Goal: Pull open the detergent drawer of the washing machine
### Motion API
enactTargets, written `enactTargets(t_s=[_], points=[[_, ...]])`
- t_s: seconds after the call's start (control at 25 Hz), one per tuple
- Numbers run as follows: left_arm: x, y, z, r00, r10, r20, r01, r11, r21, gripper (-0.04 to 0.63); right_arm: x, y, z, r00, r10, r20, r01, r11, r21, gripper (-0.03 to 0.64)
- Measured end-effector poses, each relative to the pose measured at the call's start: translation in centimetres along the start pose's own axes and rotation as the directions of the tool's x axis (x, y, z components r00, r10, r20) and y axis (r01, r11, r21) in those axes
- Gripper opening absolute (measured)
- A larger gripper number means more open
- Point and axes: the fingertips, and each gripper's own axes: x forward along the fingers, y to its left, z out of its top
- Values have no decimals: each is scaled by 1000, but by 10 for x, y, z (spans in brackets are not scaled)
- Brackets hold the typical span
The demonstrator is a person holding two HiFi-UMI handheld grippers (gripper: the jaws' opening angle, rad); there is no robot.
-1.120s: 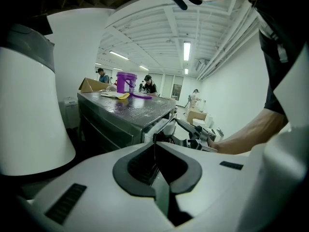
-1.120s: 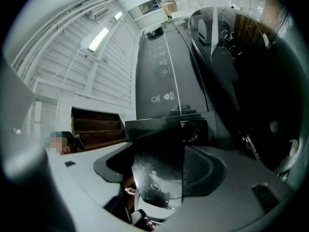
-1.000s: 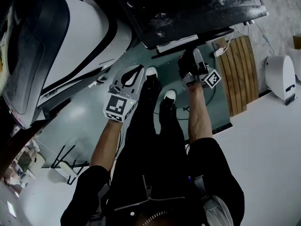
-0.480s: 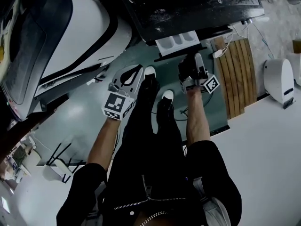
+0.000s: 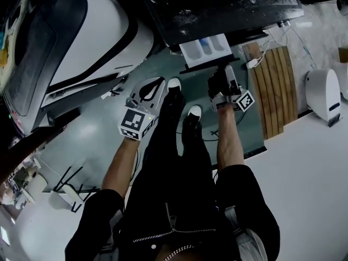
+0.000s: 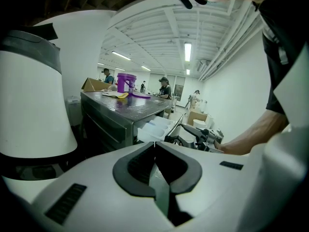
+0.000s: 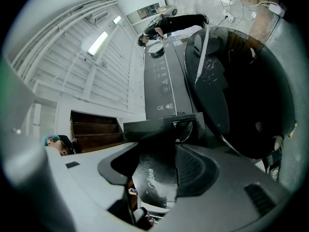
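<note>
Closing on the drawer (image 5: pixel 205 49) front, the right gripper (image 5: pixel 222 76) has the dark front panel between its jaws. In the right gripper view the panel fills the gap and meets both pads. A white Midea logo (image 7: pixel 150 179) is printed on that panel, the only wording that reads clearly.

Drawer position: sticking out of the washer (image 5: pixel 217 10) front, just ahead of the right gripper. Its white tray is exposed, with compartments visible and a blue patch in one of them.

The control strip (image 7: pixel 164 88) on the washer carries a column of small white icons, too small to read.

Left gripper (image 5: pixel 155 85) has its jaws together, tips touching, nothing between. It hangs low beside the person's shoes (image 5: pixel 175 84), well apart from the drawer. Its view looks across at the white tray and the right gripper.

The marker cubes on both grippers show black-and-white square codes, no words.

A purple bucket (image 6: pixel 126 83) sits on the washer top, any print on it unreadable. People (image 6: pixel 164 87) stand far behind, small. A wooden slat mat (image 5: pixel 274 86) lies on the floor right of the washer.
</note>
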Motion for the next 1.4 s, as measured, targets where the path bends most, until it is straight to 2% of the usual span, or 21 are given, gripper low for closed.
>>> enactTargets(t_s=[0.28,0.68,0.92,1.0,1.12,1.16,1.24,1.36,1.4], points=[[-8,1,2,1000,6,0,-6,1000,17,23,-4,1,-1,1000,11,-13,-11,1000,0,225],[-19,3,-14,1000,9,-26,-9,1000,25,23,-38,11,2,995,90,-48,-89,996,18,186],[-16,-7,-7,1000,-14,-12,14,999,38,23,-50,12,2,996,77,-37,-77,997,13,160],[-16,-11,-4,1000,-17,-4,18,999,43,23,-53,6,3,999,36,-27,-36,999,-3,163],[-18,-15,-3,1000,-19,5,19,999,49,23,-61,-7,4,997,-71,-19,70,996,-45,134],[-19,-16,-3,1000,-21,6,20,998,53,23,-62,-9,3,995,-97,-29,95,994,-62,110],[-22,-20,-2,1000,-22,8,22,998,64,23,-62,-9,0,988,-142,-64,134,985,-107,107],[-29,-27,-2,1000,-19,12,18,997,71,23,-67,-9,-1,965,-250,-82,231,954,-193,90],[-31,-29,-3,1000,-17,13,16,997,71,23,-71,-10,-2,955,-287,-80,264,939,-223,53]])
